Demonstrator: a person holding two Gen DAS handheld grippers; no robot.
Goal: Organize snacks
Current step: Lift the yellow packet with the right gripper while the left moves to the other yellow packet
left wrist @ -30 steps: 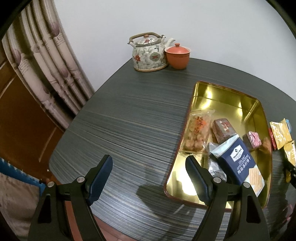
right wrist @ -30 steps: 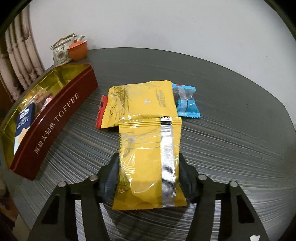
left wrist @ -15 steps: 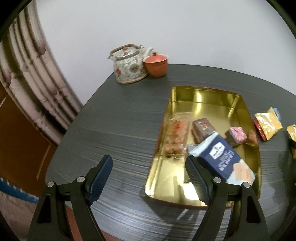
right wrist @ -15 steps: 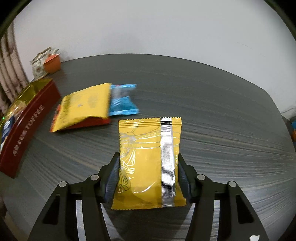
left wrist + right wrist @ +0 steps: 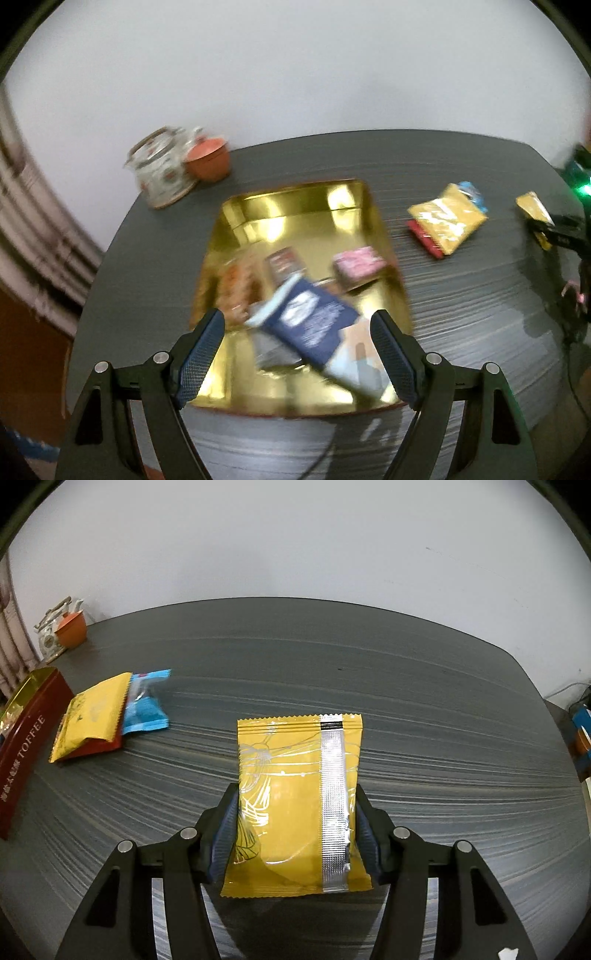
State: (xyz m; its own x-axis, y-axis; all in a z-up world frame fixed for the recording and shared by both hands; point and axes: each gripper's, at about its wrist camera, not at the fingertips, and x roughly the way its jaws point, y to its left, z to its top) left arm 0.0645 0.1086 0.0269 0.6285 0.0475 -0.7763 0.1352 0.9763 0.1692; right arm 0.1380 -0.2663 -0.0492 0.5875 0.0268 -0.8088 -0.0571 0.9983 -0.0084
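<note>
Between the right gripper's (image 5: pixel 297 830) closed jaws sat a yellow snack packet (image 5: pixel 295 805); left gripper (image 5: pixel 297 350) gaped wide over the gold tin (image 5: pixel 295 201).

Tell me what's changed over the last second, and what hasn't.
The right gripper, still shut on the yellow packet, has carried it rightward, away from the toffee tin and the other packets. The left gripper, still open and empty, swung over the tin's contents. The teapot and tabletop packets haven't moved.
</note>
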